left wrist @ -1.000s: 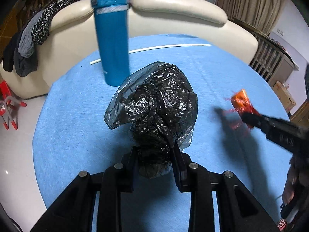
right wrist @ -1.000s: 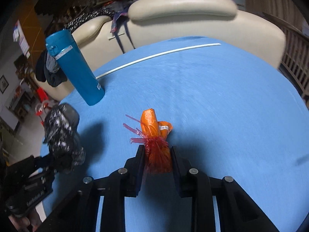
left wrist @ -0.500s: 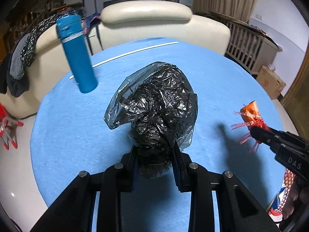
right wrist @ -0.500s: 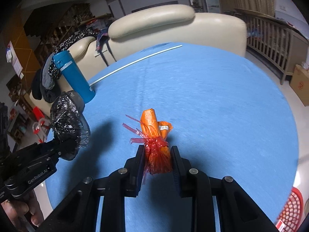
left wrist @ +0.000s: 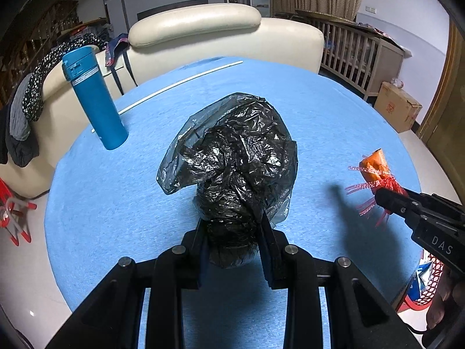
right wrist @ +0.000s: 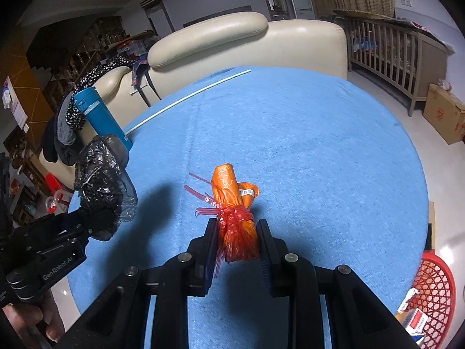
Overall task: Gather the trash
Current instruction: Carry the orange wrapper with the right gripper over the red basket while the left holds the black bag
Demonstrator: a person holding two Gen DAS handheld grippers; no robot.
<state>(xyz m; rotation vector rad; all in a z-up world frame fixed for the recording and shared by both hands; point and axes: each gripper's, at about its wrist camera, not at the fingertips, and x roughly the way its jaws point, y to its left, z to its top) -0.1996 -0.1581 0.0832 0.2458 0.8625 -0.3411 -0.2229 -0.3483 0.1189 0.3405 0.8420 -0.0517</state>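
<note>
My left gripper (left wrist: 232,226) is shut on a crumpled black plastic bag (left wrist: 235,157) and holds it above the round blue table (left wrist: 116,203). My right gripper (right wrist: 237,229) is shut on an orange wrapper bundled in red mesh (right wrist: 232,200), also held above the table. In the left wrist view the orange wrapper (left wrist: 373,167) and the right gripper (left wrist: 386,196) sit at the right edge. In the right wrist view the black bag (right wrist: 101,180) and the left gripper (right wrist: 87,224) sit at the left.
A tall blue bottle (left wrist: 93,101) stands at the table's far left. A thin white rod (left wrist: 180,83) lies near the far edge. A cream sofa (left wrist: 221,35) is behind the table. A red mesh basket (right wrist: 430,293) with trash stands on the floor at the right.
Both grippers have pulled back and risen from the table with their trash still held. The bottle and sofa look farther away. The red basket has come into view.
</note>
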